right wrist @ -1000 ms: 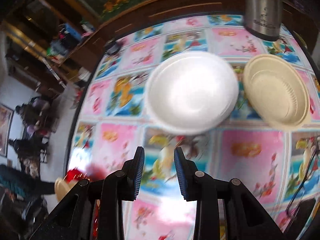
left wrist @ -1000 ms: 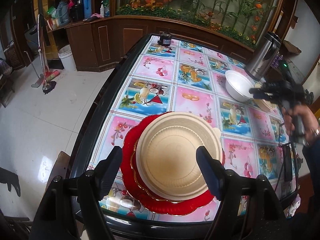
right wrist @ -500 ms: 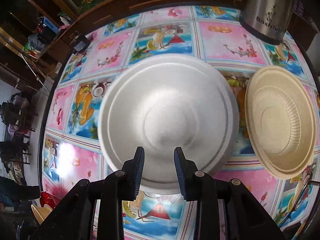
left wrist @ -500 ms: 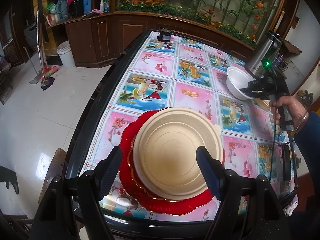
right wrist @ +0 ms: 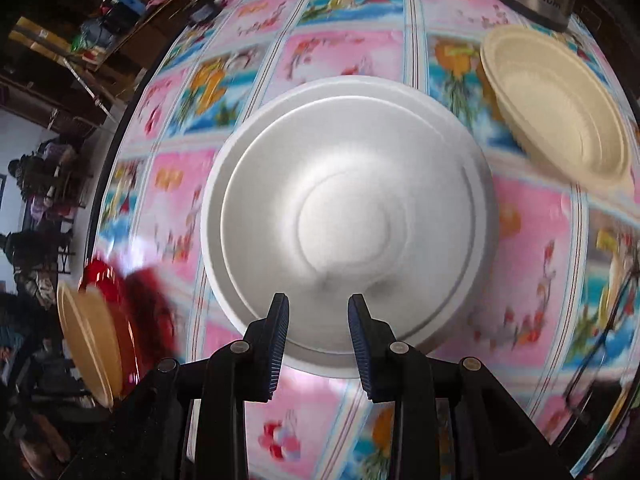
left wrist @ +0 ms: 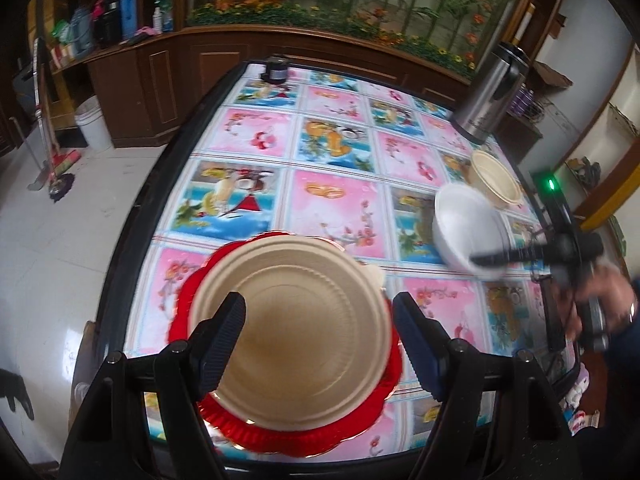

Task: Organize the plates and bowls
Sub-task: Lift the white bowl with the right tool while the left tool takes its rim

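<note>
A beige plate point(left wrist: 292, 328) lies on a red scalloped plate point(left wrist: 280, 428) at the table's near edge. My left gripper point(left wrist: 320, 340) hovers over them, open and empty, its jaws wide apart. A white foam bowl point(right wrist: 348, 216) fills the right wrist view; my right gripper point(right wrist: 318, 344) has its jaws on either side of the bowl's near rim and carries it off the table. The bowl point(left wrist: 468, 232) and right gripper point(left wrist: 492, 258) also show at the right of the left wrist view. A beige bowl point(right wrist: 560, 108) sits on the table behind.
A steel thermos point(left wrist: 490, 92) stands at the far right of the table point(left wrist: 332, 208). A small dark object point(left wrist: 276, 70) sits at the far edge. A black cable and device point(left wrist: 554, 320) lie along the right edge. The plate stack point(right wrist: 96, 332) shows at the left of the right wrist view.
The right gripper has closed in on the white bowl's rim and carried it toward the plate stack. The left gripper has dropped closer over the beige plate.
</note>
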Demonstrator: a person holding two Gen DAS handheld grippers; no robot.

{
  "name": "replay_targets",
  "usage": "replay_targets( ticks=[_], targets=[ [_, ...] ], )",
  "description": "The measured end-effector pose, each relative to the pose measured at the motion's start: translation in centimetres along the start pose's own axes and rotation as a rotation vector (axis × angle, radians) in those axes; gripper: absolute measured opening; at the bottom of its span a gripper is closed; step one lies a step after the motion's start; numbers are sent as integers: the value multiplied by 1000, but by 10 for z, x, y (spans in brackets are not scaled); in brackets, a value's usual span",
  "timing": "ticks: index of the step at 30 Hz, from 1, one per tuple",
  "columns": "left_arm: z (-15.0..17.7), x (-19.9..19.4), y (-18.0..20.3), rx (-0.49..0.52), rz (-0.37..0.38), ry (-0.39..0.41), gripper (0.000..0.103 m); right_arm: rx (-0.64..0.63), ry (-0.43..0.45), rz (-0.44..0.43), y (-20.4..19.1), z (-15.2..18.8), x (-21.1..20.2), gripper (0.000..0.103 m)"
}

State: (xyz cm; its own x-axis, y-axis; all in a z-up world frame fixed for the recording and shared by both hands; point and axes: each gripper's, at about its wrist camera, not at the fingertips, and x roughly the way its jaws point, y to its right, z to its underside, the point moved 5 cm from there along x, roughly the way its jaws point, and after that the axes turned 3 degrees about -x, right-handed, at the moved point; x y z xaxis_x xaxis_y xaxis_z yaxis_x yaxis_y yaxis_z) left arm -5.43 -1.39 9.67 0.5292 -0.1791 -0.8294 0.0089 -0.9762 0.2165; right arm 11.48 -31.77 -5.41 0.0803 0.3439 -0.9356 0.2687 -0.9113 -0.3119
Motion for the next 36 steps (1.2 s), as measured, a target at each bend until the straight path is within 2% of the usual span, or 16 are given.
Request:
replay_targets(
  ticks=[7,9,10,13,15,16,20,21,25,28,31,33,36],
  targets=[
    [-7,10,38,73,65,-17,75,37,-86,-138,-20,101,-4,33],
    [-7,15,53,100,96,-30,75,62,-45,-218,-25,116,-20,33],
    [-6,19,60,110,114,-43,75,74,-13,-229,-23,118,-30,33],
    [-1,32,81,141,158,-82,75,119,137,-189,-2,118,-68,33],
    [3,40,94,162,181,-112,75,140,220,-108,19,119,-88,33],
    [5,44,103,182,188,-123,75,163,239,-69,32,122,-92,33],
    [14,64,125,229,193,-182,74,238,243,-84,57,133,-90,33],
    [15,68,129,235,194,-193,70,245,245,-89,59,135,-88,33],
    [20,84,143,284,174,-228,63,229,250,-87,49,136,-80,33],
    [20,97,149,317,132,-244,61,216,246,-80,44,132,-72,33],
    [23,112,149,336,97,-269,46,200,229,-64,41,130,-64,33],
    [31,119,152,350,111,-301,30,201,216,-70,40,129,-58,33],
    [40,123,158,381,116,-317,24,209,195,-74,38,131,-47,33]
  ],
)
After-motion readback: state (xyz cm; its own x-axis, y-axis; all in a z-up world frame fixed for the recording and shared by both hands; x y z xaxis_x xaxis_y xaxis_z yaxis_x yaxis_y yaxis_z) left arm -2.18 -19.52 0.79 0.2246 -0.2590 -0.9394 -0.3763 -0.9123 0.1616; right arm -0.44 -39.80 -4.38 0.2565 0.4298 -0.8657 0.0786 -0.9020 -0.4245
